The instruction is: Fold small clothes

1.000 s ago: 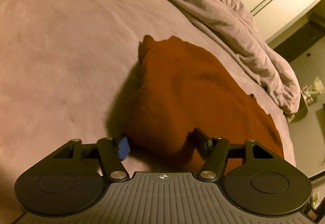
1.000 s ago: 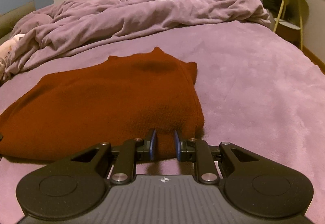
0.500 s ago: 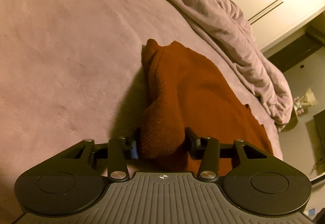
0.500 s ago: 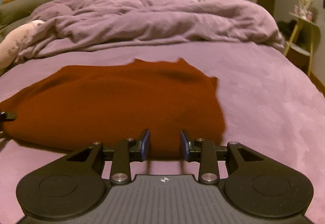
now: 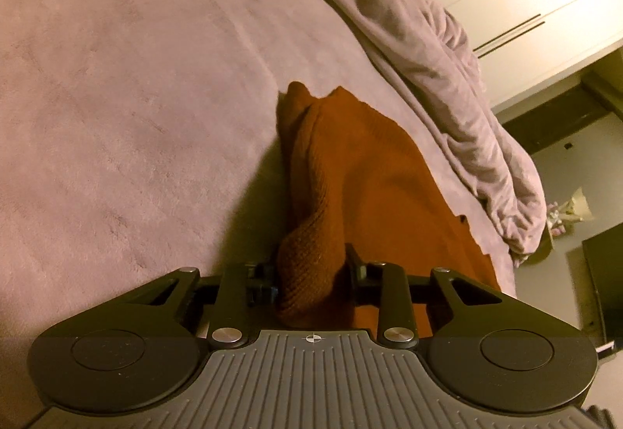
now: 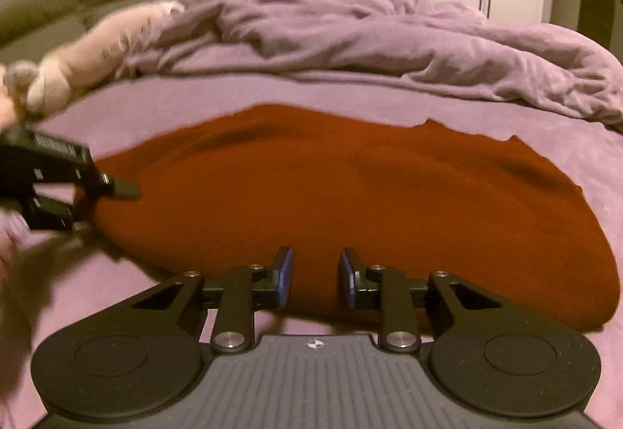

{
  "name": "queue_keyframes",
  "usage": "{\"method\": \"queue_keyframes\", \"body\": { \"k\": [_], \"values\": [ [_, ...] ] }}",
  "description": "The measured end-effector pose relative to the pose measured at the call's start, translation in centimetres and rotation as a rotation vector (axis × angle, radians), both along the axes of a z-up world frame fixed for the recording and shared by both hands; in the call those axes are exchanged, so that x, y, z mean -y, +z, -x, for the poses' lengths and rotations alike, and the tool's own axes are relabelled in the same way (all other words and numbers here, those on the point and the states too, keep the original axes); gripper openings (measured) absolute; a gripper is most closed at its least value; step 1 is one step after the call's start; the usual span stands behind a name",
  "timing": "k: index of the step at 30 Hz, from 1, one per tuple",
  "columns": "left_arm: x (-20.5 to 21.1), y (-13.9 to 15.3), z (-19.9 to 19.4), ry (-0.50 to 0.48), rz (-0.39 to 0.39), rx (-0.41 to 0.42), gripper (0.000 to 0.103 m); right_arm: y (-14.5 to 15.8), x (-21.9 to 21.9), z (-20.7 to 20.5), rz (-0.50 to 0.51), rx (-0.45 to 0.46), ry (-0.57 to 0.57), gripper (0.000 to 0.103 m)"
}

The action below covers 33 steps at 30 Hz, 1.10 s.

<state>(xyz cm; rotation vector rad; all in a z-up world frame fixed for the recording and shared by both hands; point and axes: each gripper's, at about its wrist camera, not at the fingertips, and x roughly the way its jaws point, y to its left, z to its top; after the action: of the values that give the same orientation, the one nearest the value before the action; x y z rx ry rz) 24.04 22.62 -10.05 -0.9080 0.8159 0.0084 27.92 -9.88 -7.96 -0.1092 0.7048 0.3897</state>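
While the left tool (image 5: 311, 275) has just been clenching on the rust knit garment's (image 6: 350, 195) bunched corner for folding, the right tool (image 6: 316, 279), its jaws just closing slightly, hovers parted and empty above the bed (image 6: 564, 164).

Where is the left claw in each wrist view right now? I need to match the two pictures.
Left wrist view: the left claw sits bottom centre, its jaws, which have just been closing, pinching a bunched end of the rust knit garment.
Right wrist view: it enters at the left edge, on the garment's left end.
Shared landmark: the crumpled lilac duvet behind the garment.
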Motion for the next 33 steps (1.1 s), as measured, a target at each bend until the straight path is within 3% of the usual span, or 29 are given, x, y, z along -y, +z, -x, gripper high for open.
{"method": "queue_keyframes", "body": {
  "k": [5, 10, 16, 21, 24, 26, 27, 31, 33],
  "values": [
    [-0.7, -0.3, -0.2, 0.035, 0.051, -0.009, 0.032, -0.1, 0.3, 0.1, 0.011, -0.02, 0.015, 0.025],
    [-1.1, 2.0, -0.3, 0.041, -0.023, 0.037, 0.014, 1.4, 4.0, 2.1, -0.069, -0.001, -0.065, 0.025],
    [-0.1, 4.3, -1.1, 0.007, -0.02, 0.094, 0.013, 2.2, 10.1, 4.8, -0.139, 0.02, -0.23, 0.027],
    [0.2, 3.1, -1.1, 0.038, -0.026, 0.021, 0.014, 1.5, 12.7, 5.9, -0.178, -0.012, -0.29, 0.028],
    [0.1, 2.4, -0.2, 0.049, -0.068, -0.014, 0.028, 0.7, 13.1, 6.3, -0.185, -0.038, -0.29, 0.029],
    [-0.1, 1.9, 0.4, 0.046, -0.08, -0.041, 0.048, 0.3, 13.0, 6.4, -0.184, -0.047, -0.288, 0.032],
    [-0.2, 1.5, 0.7, 0.045, -0.072, -0.057, 0.052, 0.2, 13.0, 6.4, -0.184, -0.048, -0.288, 0.032],
    [-0.4, 0.6, 1.2, 0.039, -0.012, -0.054, 0.054, 0.1, 12.7, 6.4, -0.197, -0.058, -0.29, 0.034],
    [-0.4, 0.2, 0.9, 0.032, 0.027, -0.052, 0.048, 0.1, 12.5, 6.3, -0.194, -0.058, -0.286, 0.034]
  ]
}}
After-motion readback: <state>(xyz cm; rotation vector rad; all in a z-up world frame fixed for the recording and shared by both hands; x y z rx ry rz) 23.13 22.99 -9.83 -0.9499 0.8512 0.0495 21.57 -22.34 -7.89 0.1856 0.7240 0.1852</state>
